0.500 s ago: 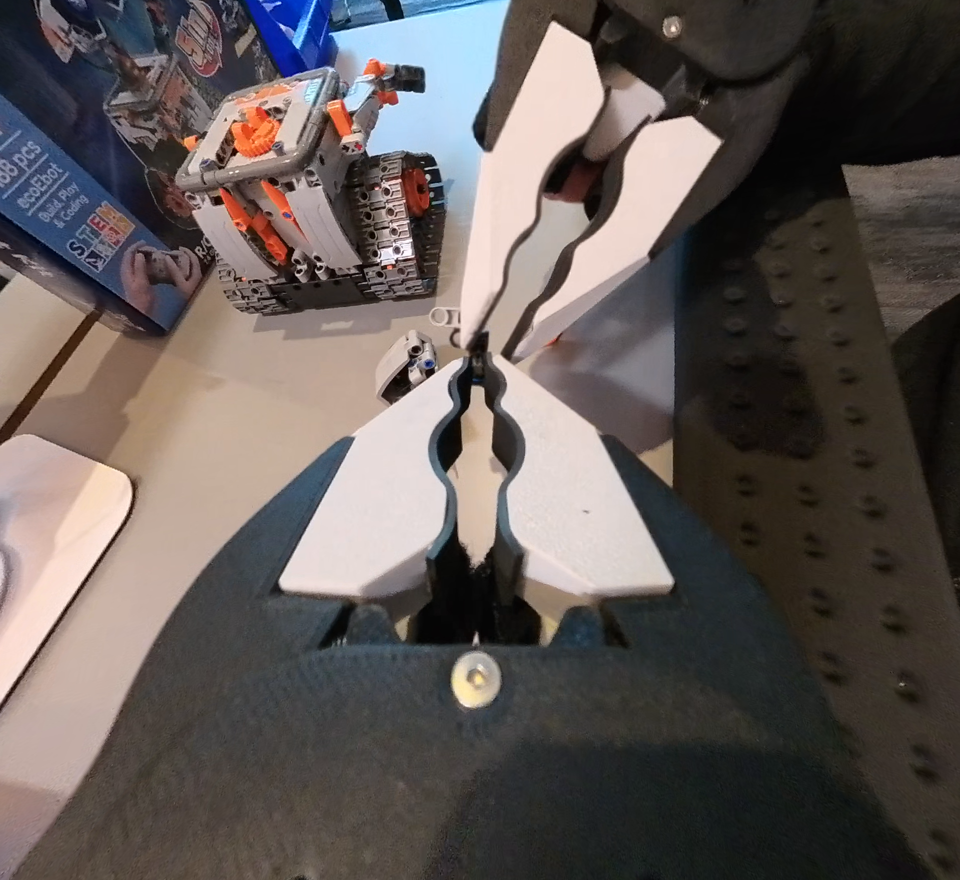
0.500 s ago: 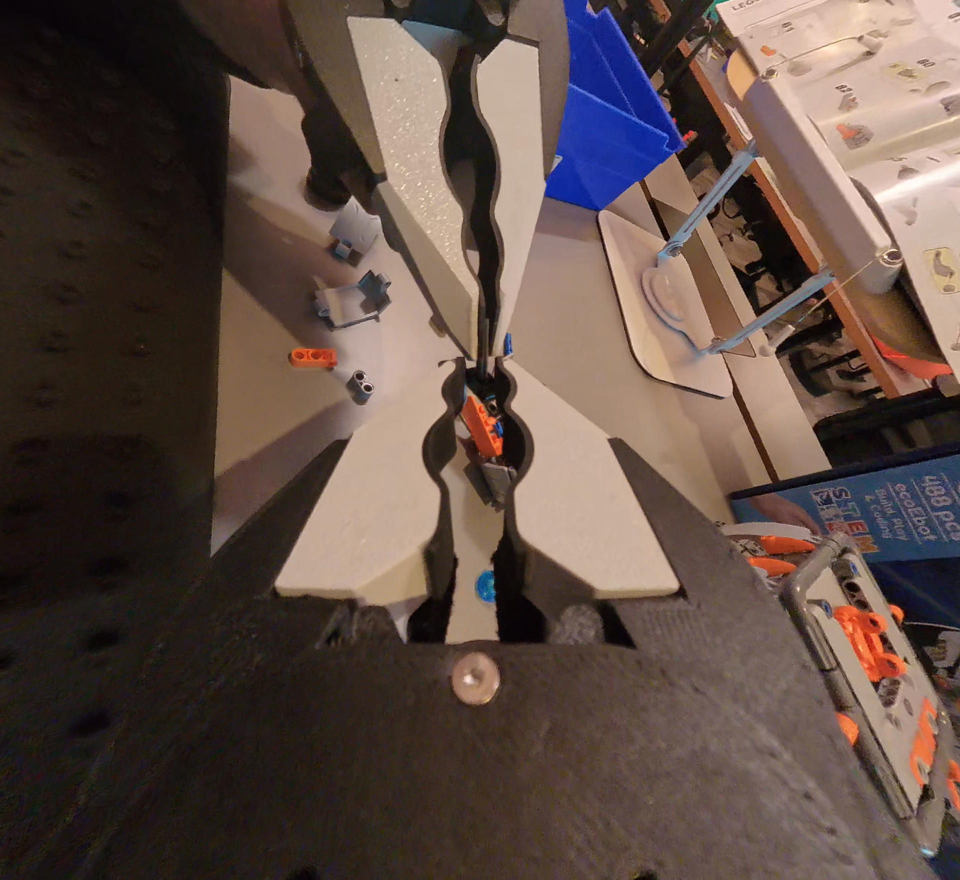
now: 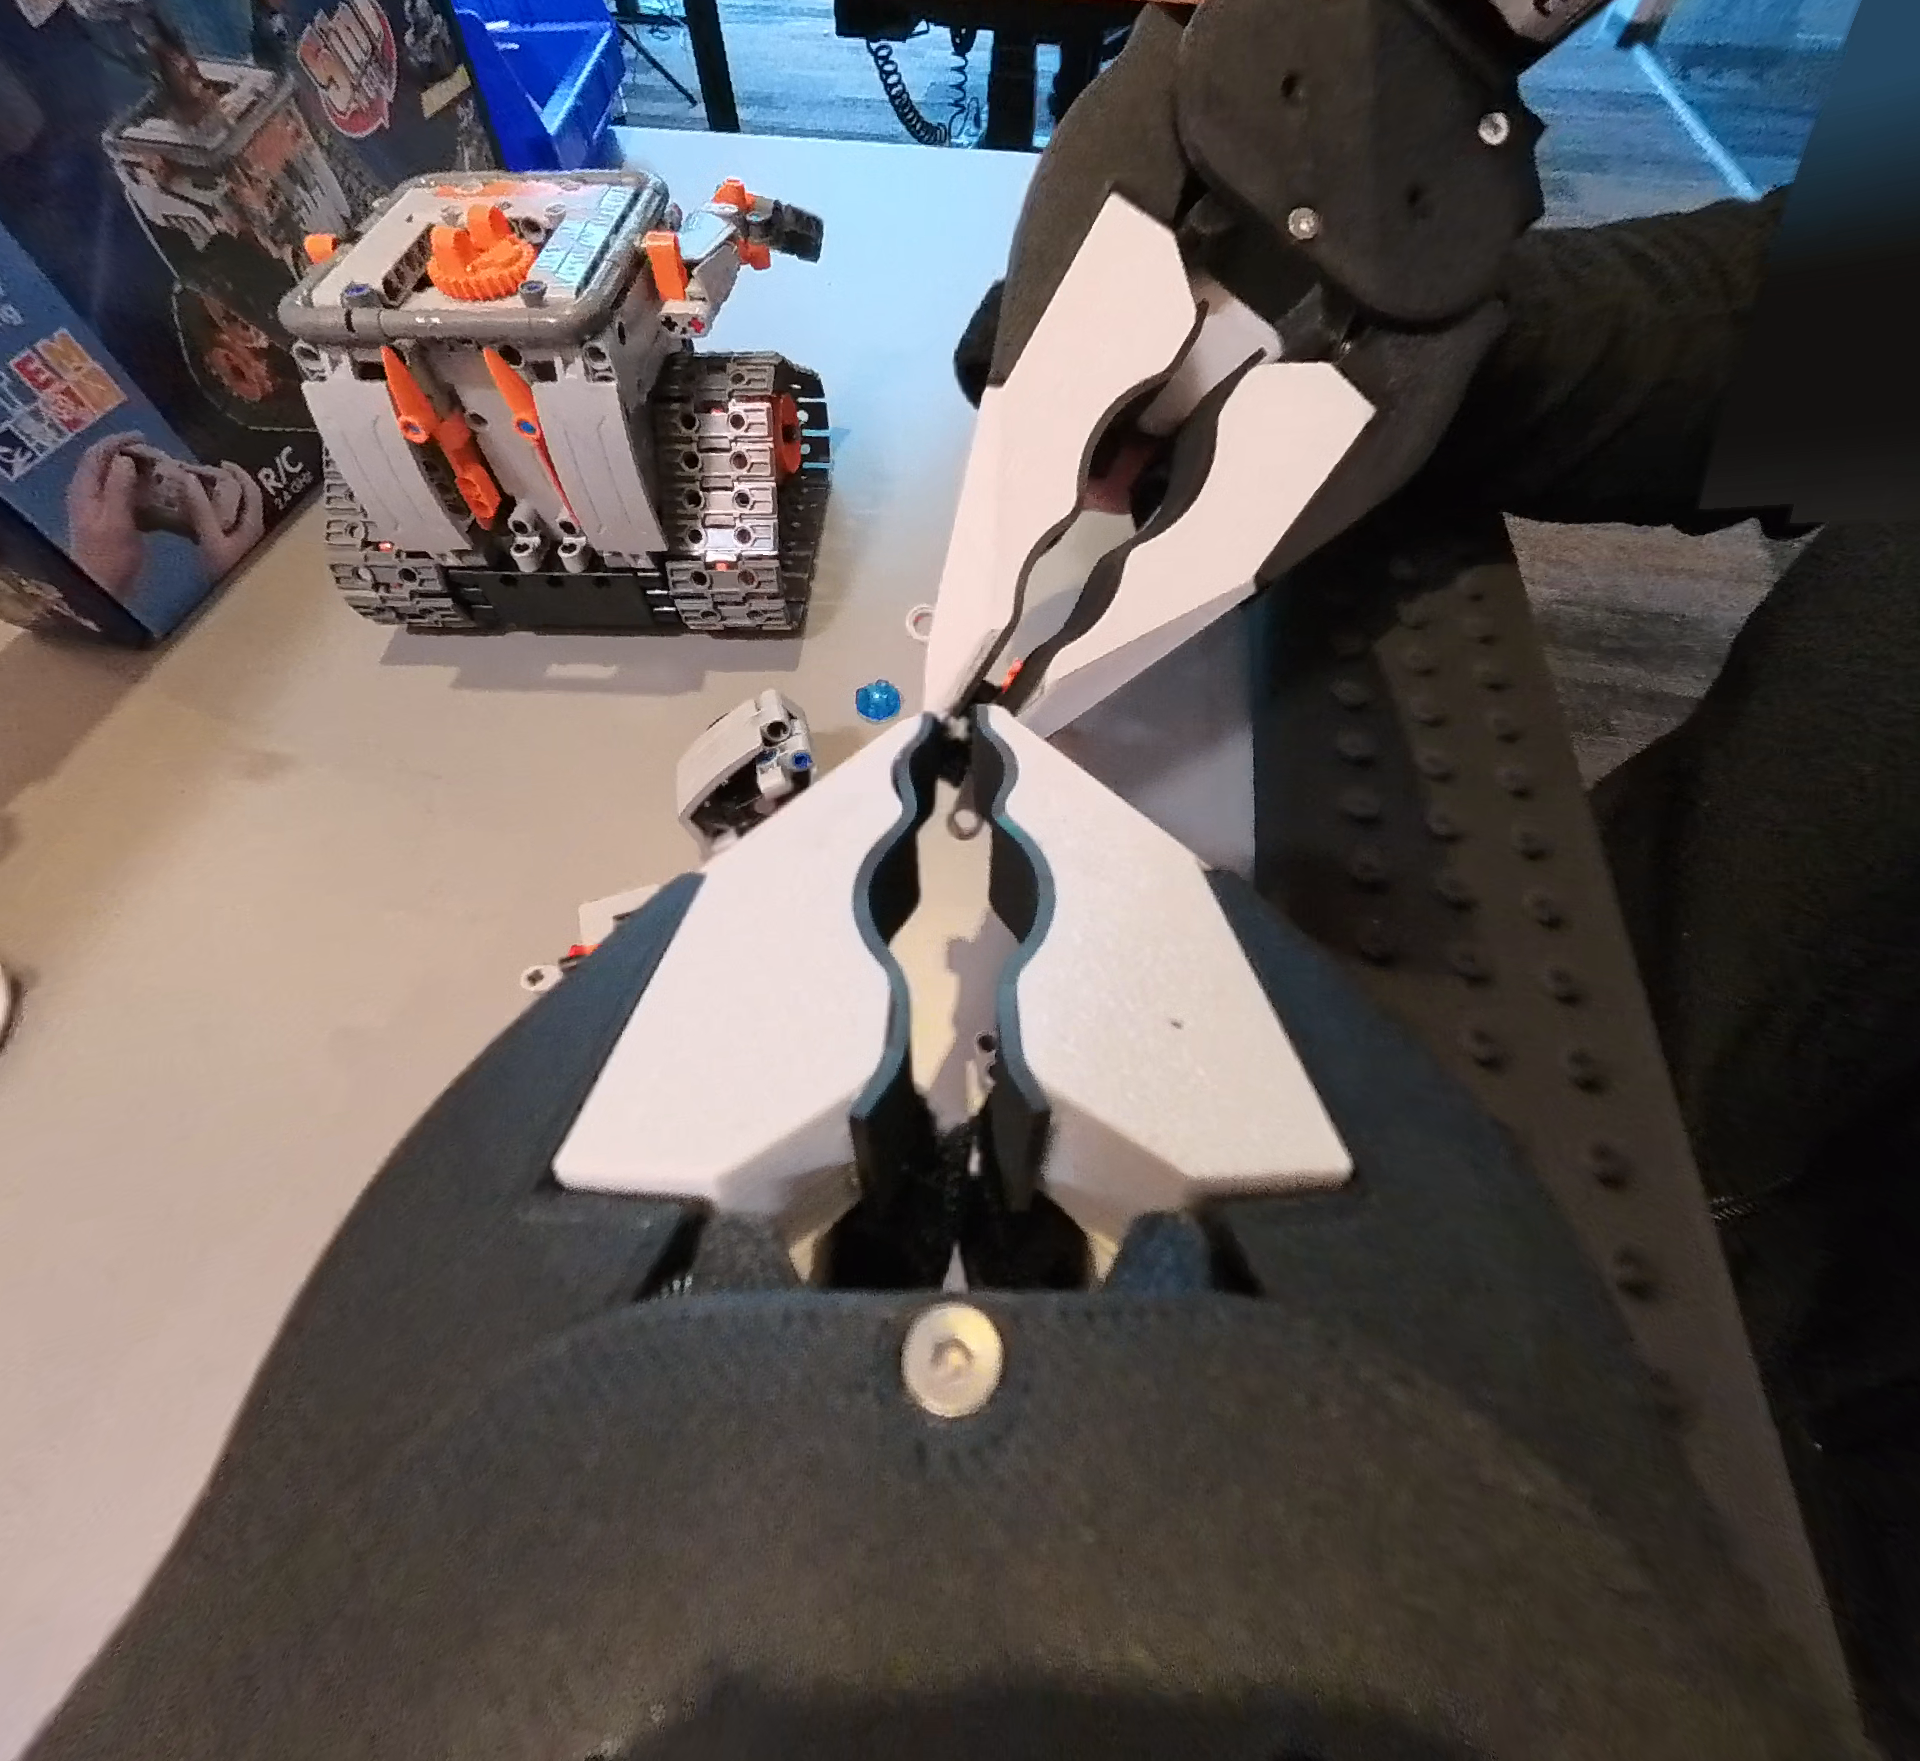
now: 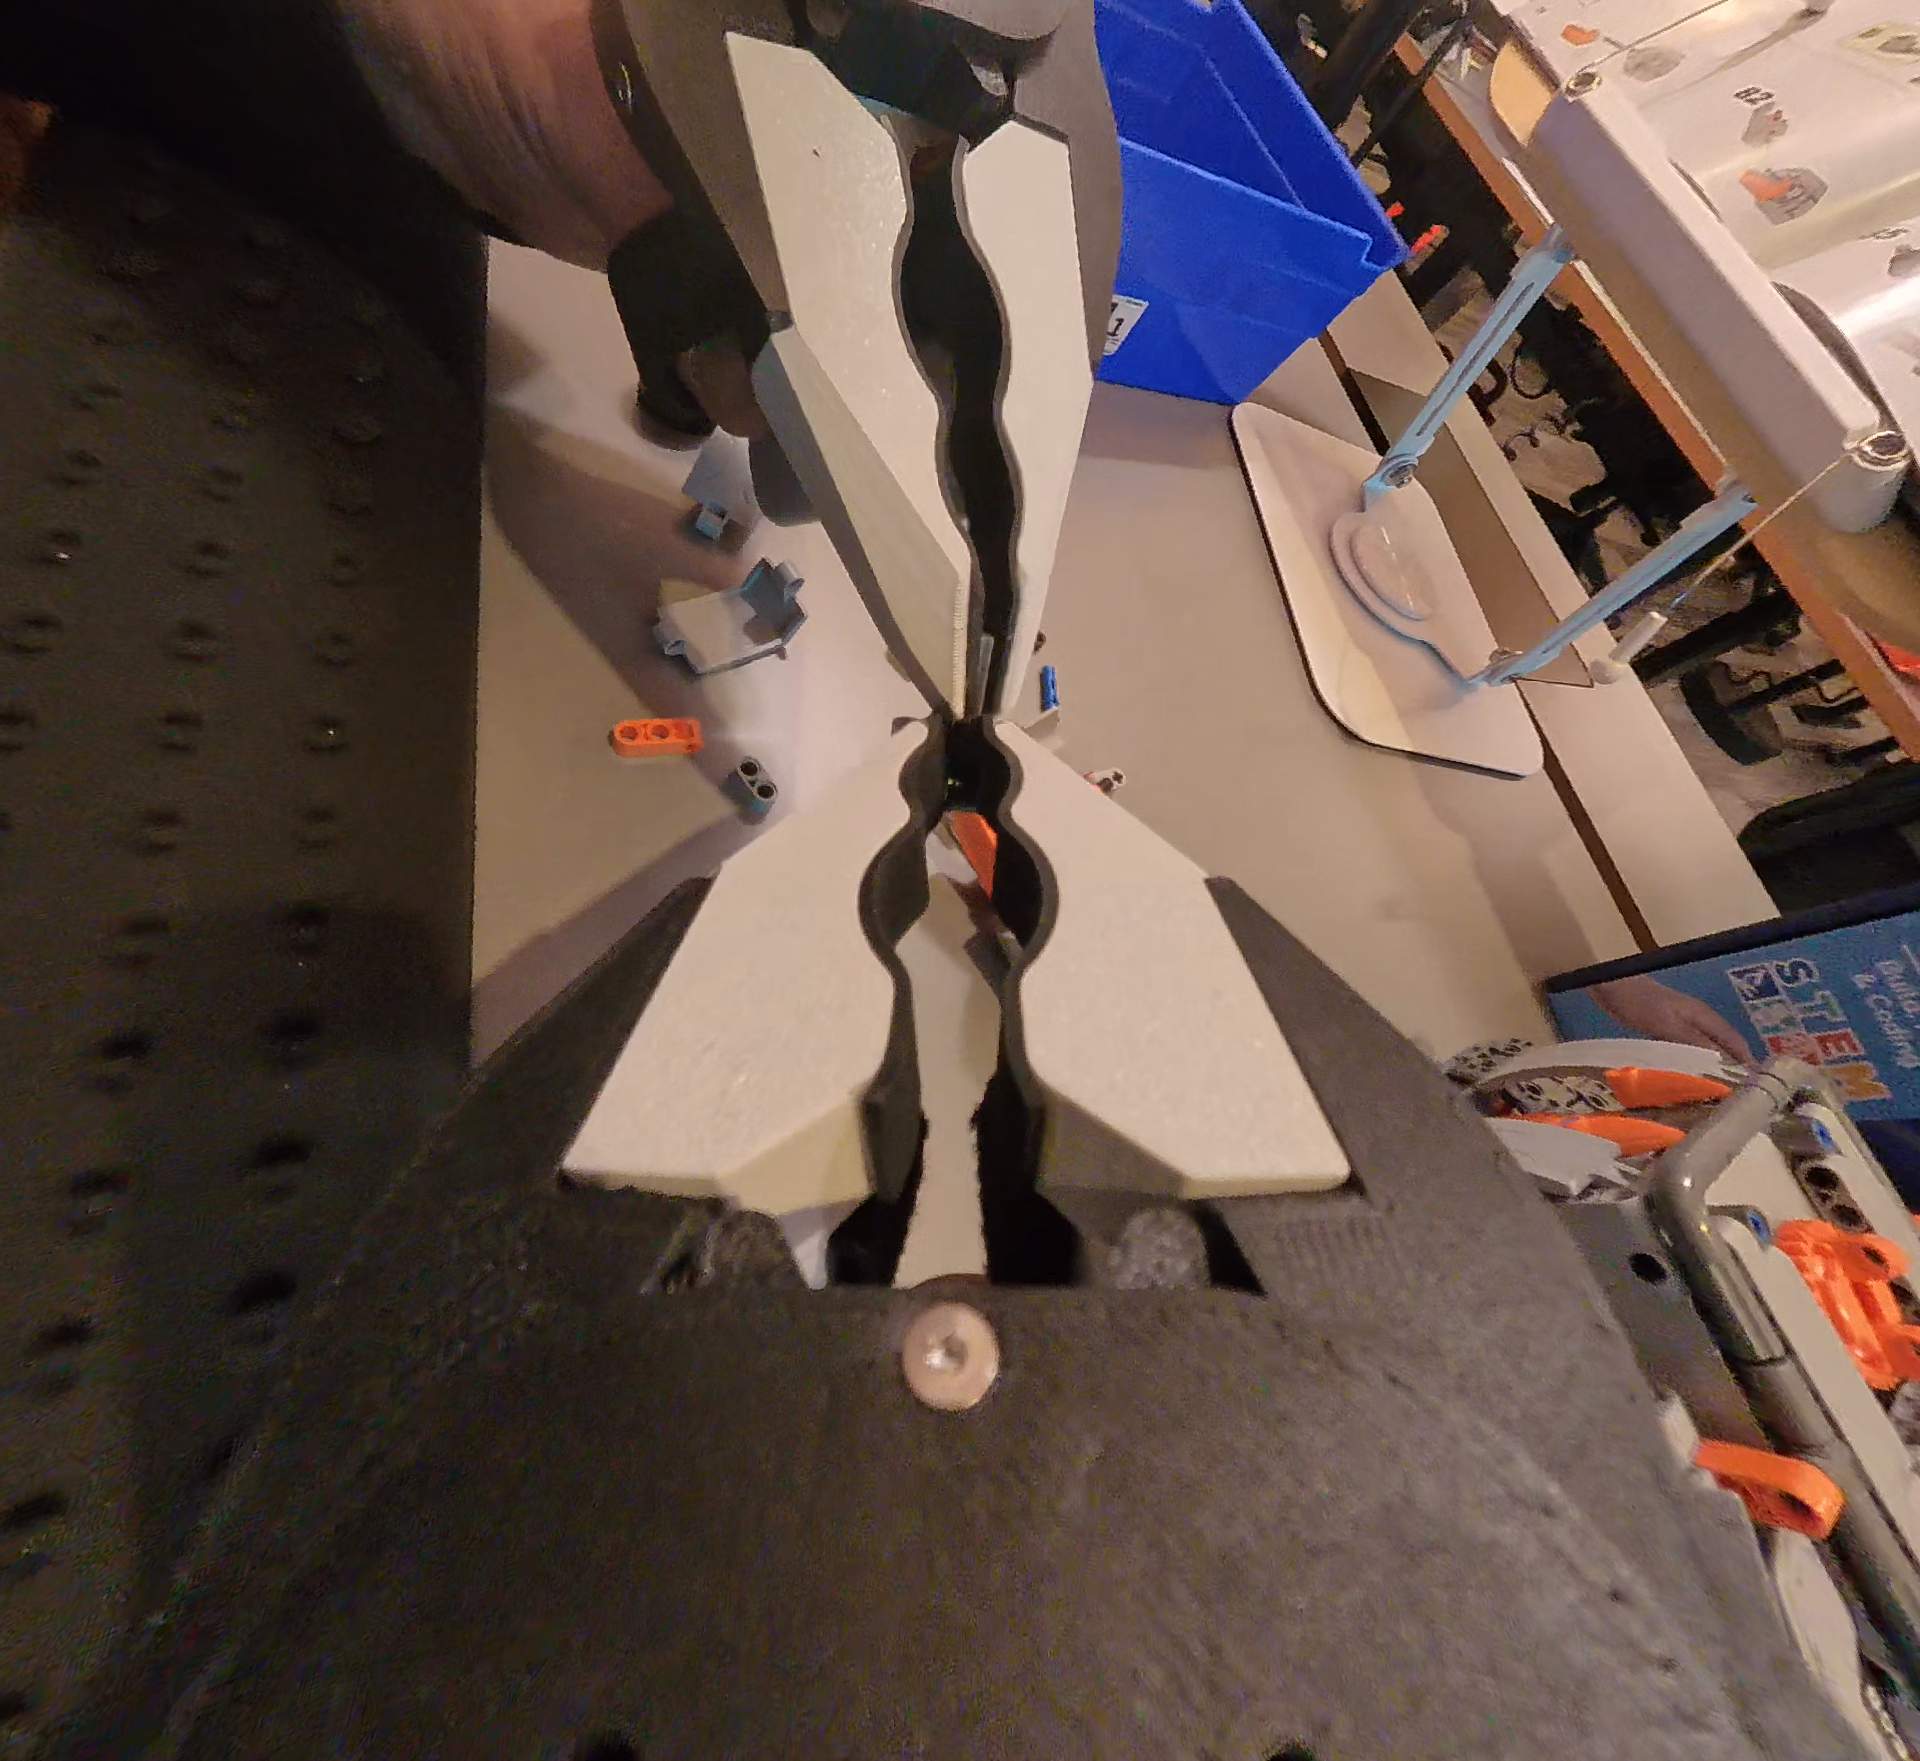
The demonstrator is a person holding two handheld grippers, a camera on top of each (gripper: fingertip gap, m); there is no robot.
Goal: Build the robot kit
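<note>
Both grippers sit higher off the table than half a second ago; a blue round stud (image 3: 876, 701) now shows by the tips. Left gripper (image 3: 958, 724) and right gripper (image 4: 961, 743) meet tip to tip over the grey tabletop (image 3: 260, 880). Left fingertips are pinched on a small dark pin-like piece (image 3: 961, 776), too small to identify. Right fingertips are pressed together with a small orange piece (image 4: 975, 841) just behind them; can't tell if it's clamped. Tracked toy robot (image 3: 561, 423) stands well left, a small grey subassembly (image 3: 743, 766) nearer. Loose bits on the table: orange link (image 4: 655, 732), grey connector (image 4: 750, 786), grey bracket (image 4: 732, 625). Blue bin (image 4: 1216, 184) behind. Each gripper body blocks the other's view of the contact point.
</note>
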